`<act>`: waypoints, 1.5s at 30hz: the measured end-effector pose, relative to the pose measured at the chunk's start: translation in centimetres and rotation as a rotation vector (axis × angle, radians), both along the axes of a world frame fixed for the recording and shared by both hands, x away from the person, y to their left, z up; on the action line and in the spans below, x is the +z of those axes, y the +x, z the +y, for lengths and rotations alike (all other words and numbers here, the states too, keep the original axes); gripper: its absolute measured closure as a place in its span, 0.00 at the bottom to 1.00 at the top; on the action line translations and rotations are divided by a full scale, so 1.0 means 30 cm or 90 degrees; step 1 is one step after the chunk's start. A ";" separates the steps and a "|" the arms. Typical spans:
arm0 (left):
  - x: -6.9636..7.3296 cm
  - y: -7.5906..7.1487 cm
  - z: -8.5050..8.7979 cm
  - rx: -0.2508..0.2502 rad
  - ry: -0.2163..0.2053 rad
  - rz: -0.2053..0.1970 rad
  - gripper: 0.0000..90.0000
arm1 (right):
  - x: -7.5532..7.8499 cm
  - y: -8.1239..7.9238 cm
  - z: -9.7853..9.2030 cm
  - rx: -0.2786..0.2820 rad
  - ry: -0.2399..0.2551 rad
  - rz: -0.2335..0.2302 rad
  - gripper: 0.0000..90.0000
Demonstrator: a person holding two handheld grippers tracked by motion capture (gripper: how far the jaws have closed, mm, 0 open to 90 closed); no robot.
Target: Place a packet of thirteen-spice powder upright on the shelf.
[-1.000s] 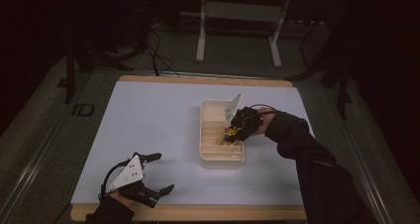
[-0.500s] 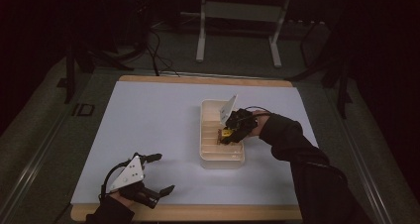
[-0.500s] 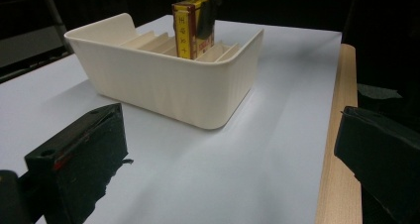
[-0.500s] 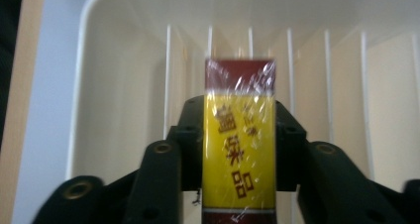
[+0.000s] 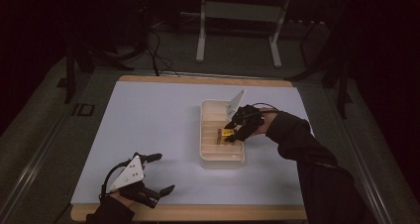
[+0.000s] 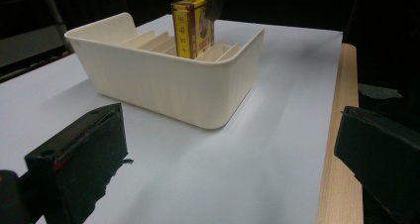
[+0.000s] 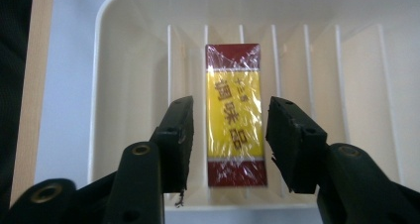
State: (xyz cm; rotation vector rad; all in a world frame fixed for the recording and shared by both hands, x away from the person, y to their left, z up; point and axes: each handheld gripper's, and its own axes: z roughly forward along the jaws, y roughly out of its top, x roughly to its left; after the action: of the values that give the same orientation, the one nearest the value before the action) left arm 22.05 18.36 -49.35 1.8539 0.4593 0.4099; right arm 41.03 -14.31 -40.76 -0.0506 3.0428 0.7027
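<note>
Yellow and red, that is the little box (image 7: 234,115) I am working with. It stands on its edge in one of the slots of the cream tray (image 5: 210,159), held up between the thin dividers. From the left gripper view I see the box (image 6: 192,26) poking up above the tray's wall (image 6: 168,83).

My right gripper (image 5: 234,132) hangs over the tray, tipped down toward the box. In the right gripper view my two black jaws stand on either side of the box with a small gap on each side. The pads are not pressing on it. The jaws have just been opening, and the box sits between them, standing free in its slot.

My left gripper (image 5: 158,173) rests near the front edge of the table, well apart from the tray. Its jaws are spread wide and hold nothing. In the left gripper view I see only white mat (image 6: 267,149) between them.

The tray sits on the white mat (image 5: 148,125), a bit to the right of the middle. The mat lies on a wooden table (image 5: 198,213), whose edge shows along the front.
</note>
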 end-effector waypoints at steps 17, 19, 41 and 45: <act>-0.001 -0.001 -0.002 0.000 0.001 0.003 0.00 | 0.061 0.006 -0.153 -0.153 0.067 -0.030 0.13; -0.002 -0.001 -0.002 0.000 0.002 0.002 0.00 | 0.061 0.003 -0.161 -0.161 0.068 -0.031 0.13; -0.002 -0.002 0.000 0.003 0.001 0.003 0.00 | -0.015 -0.055 -0.355 -0.349 0.132 -0.096 0.16; -0.002 -0.002 0.001 0.003 -0.001 0.004 0.00 | -0.028 -0.072 -0.387 -0.413 0.178 -0.117 0.16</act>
State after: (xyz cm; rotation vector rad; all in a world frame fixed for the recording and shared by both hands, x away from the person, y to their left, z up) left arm 21.99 18.38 -49.42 1.8534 0.4682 0.4073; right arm 38.87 -25.92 -41.59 0.7809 2.5115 0.9641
